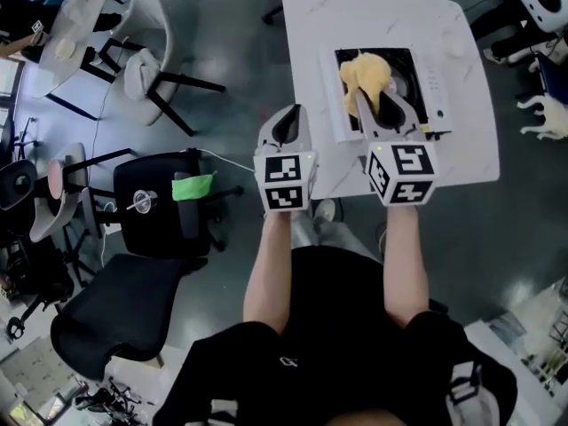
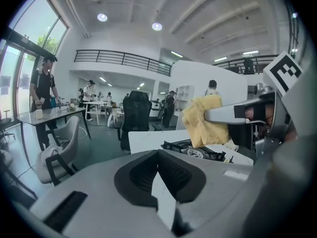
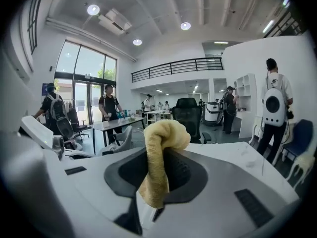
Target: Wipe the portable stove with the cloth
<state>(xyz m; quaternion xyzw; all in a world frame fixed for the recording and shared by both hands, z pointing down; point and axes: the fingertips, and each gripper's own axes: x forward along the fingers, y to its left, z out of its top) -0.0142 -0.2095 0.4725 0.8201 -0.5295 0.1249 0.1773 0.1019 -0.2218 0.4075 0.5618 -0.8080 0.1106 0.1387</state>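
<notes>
Right gripper [image 1: 380,105] clamping yellow cloth [image 1: 366,71] over portable stove [image 1: 432,82], left gripper [image 1: 286,124] closed empty, black chair [image 1: 146,207] nearby

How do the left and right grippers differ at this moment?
The right gripper is clamped on the yellow cloth; the left gripper is shut on nothing. The right gripper reaches over the portable stove, while the left gripper sits at the table edge, short of it. Both point forward, side by side.
</notes>
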